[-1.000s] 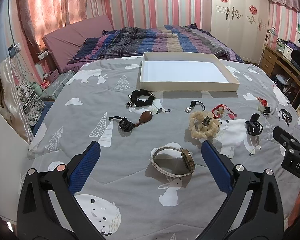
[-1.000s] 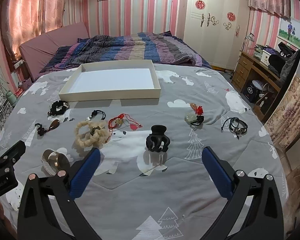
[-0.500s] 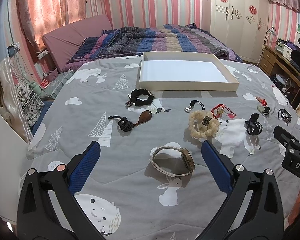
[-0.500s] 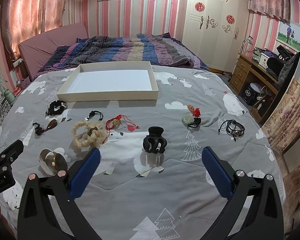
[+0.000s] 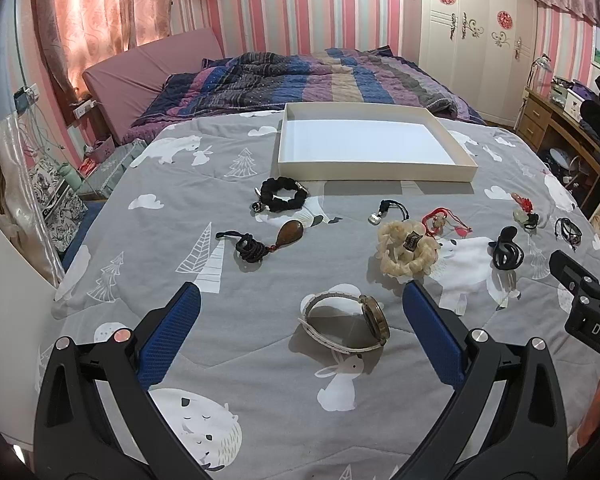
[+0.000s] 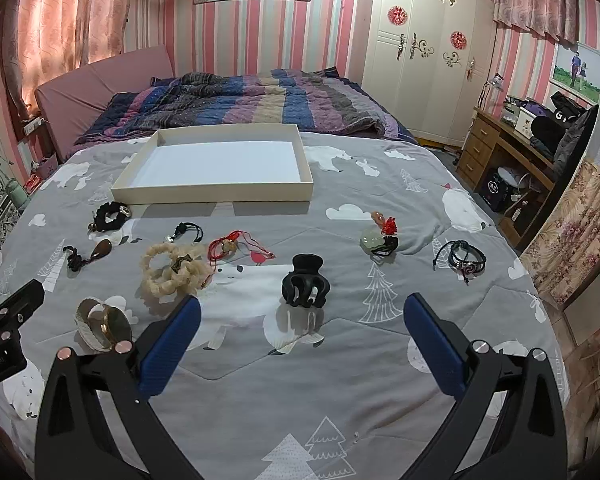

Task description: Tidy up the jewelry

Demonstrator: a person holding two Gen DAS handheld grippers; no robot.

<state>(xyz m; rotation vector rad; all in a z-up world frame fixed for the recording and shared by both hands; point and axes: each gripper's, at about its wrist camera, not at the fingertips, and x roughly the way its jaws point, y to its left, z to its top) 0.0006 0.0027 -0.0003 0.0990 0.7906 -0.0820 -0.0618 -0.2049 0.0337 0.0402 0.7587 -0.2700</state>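
Observation:
Several jewelry pieces lie on a grey printed bedspread in front of an empty cream tray (image 5: pixel 376 171) (image 6: pixel 216 195). In the left wrist view my open, empty left gripper (image 5: pixel 300 304) frames a white-strap watch (image 5: pixel 346 323); beyond lie a cream bead bracelet (image 5: pixel 406 252), a brown pendant on black cord (image 5: pixel 260 243) and a black bead bracelet (image 5: pixel 282 194). In the right wrist view my open, empty right gripper (image 6: pixel 300 312) sits just short of a black hair claw (image 6: pixel 305 286). A jade pendant with red knot (image 6: pixel 380 236) and a black cord bracelet (image 6: pixel 462 260) lie to the right.
A red cord charm (image 6: pixel 236 245) and a small black cord charm (image 6: pixel 186 231) lie near the bead bracelet. A striped quilt (image 5: pixel 300 76) covers the far bed. A wooden desk (image 6: pixel 512 160) stands right; bags and boxes (image 5: pixel 56 200) stand left of the bed.
The right gripper has risen and pulled back slightly, so the items sit a little farther ahead. The left gripper has barely moved. Both stay open.

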